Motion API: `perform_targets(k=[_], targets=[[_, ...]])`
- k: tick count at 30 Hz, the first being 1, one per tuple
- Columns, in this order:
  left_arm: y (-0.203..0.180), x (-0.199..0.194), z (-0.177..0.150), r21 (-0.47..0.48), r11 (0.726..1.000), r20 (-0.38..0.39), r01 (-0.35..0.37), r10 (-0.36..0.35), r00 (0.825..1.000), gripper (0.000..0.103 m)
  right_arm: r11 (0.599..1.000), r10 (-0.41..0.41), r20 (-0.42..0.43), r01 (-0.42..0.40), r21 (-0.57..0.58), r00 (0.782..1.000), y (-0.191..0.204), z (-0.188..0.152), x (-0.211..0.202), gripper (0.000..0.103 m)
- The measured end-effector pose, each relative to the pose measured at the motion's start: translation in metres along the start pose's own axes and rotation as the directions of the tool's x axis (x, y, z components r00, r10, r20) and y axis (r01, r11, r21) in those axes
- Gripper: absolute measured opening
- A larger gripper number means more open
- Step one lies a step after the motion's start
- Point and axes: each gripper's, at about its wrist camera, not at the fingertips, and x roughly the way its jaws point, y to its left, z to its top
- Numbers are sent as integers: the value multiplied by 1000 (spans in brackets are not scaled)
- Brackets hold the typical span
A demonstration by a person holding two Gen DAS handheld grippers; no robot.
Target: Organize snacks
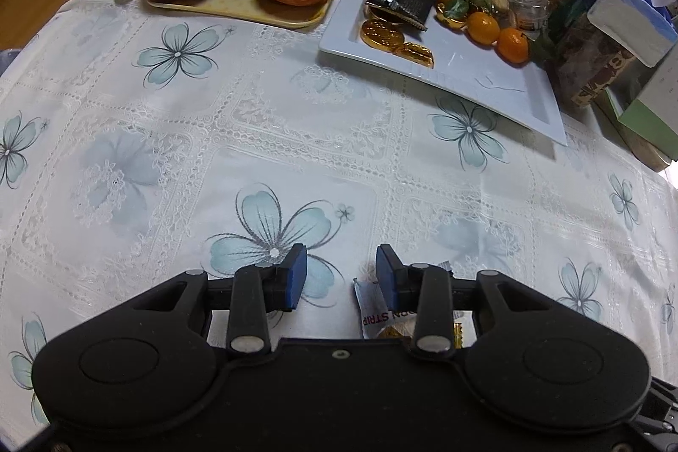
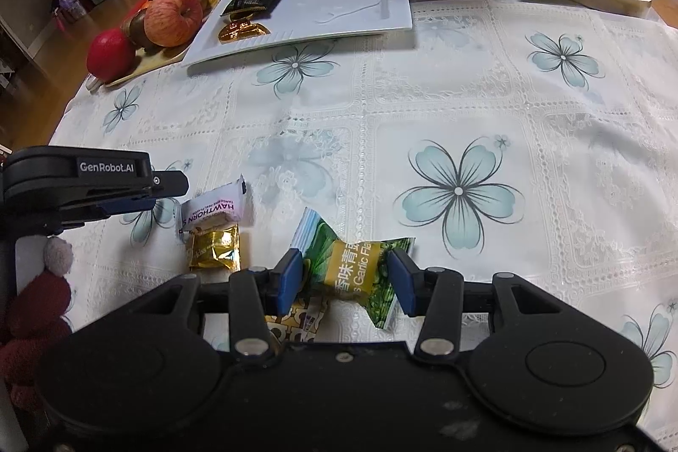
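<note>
2 grippers: right gripper [image 2: 345,278] brackets green snack packet [image 2: 354,272], contact unclear; left gripper [image 1: 341,274] open, empty.

A white flowered tabletop [image 2: 466,92] carries a white tray [image 2: 360,15], a beige fruit tray [image 1: 237,7], a green packet [image 2: 351,270], a gold packet [image 2: 214,250] and a white hawthorn bar [image 2: 216,208].

Left gripper [image 1: 341,276]: held low over table, level, jaws apart, nothing between pads. In right wrist view it sits at far left [image 2: 127,193], side-on. Right gripper [image 2: 345,282]: low, pointing fwd, blue pads [image 2: 290,278] set either side of a packet; contact w/ pads can't be confirmed.
</note>
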Motion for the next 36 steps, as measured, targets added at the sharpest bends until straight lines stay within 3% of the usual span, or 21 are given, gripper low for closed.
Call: perform_targets(k=[4, 9, 23, 29, 33, 36], targets=[[-1, 7, 2, -12, 1000, -22, -21, 21, 1000, 45, 1000, -1, 0, 1, -1, 1000, 0, 0, 0, 49], [-13, 6, -3, 70, 997, -38, -39, 42, 998, 44, 1000, 2, -6, -2, 0, 1000, 0, 0, -1, 49], [-35, -10, -33, 235, 972, -175, 19, 23, 984, 44, 998, -11, -65, 6, -67, 998, 7, -8, -8, 46], [-44, -16, -51, 286, 956, -238, 64, 6, 971, 43, 998, 47, -172, -54, -37, 984, 2, -20, -10, 24], [-46, -22, -55, 281, 953, -272, 112, -33, 962, 43, 990, 135, -246, -120, 74, 960, -9, -26, -11, 23], [-45, -29, -51, 257, 958, -260, 124, -55, 964, 43, 982, 163, -258, -132, 132, 952, -14, -27, -14, 23]])
